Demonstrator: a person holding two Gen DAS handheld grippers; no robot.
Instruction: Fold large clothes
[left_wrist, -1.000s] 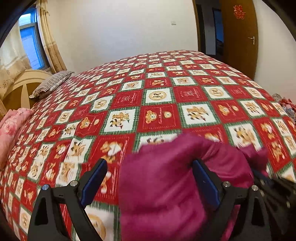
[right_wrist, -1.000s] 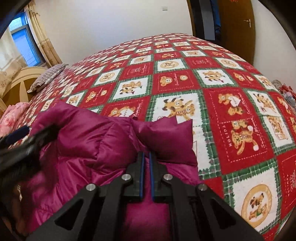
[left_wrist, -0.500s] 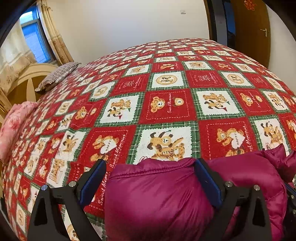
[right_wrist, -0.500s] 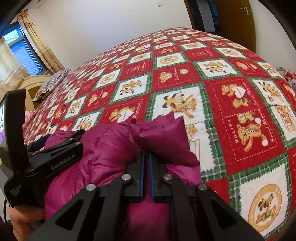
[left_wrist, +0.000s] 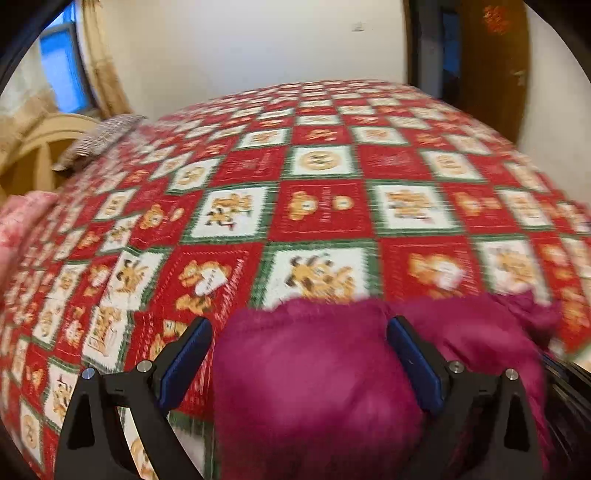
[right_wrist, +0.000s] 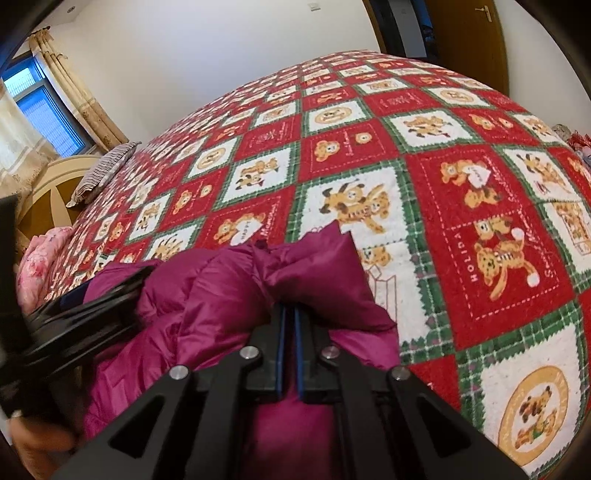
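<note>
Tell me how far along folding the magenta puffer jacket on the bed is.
Done: the puffer jacket is bunched in a thick bundle at the near edge of the bedspread, not spread out. In hand: the right tongs are shut on a pinch of its fabric; the left tongs stand wide around a padded part, right pad touching. Left: no flat, squared stack shows yet, so the final folds remain.

Soft daylight, perhaps window-lit; left view motion-blurred, fisheye-bowed edges

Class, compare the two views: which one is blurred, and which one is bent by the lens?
Left wrist view: motion blur smears the quilt and jacket. Right wrist view: sharp. Both: fisheye bulges the bed into a dome, with dark corners.
</note>
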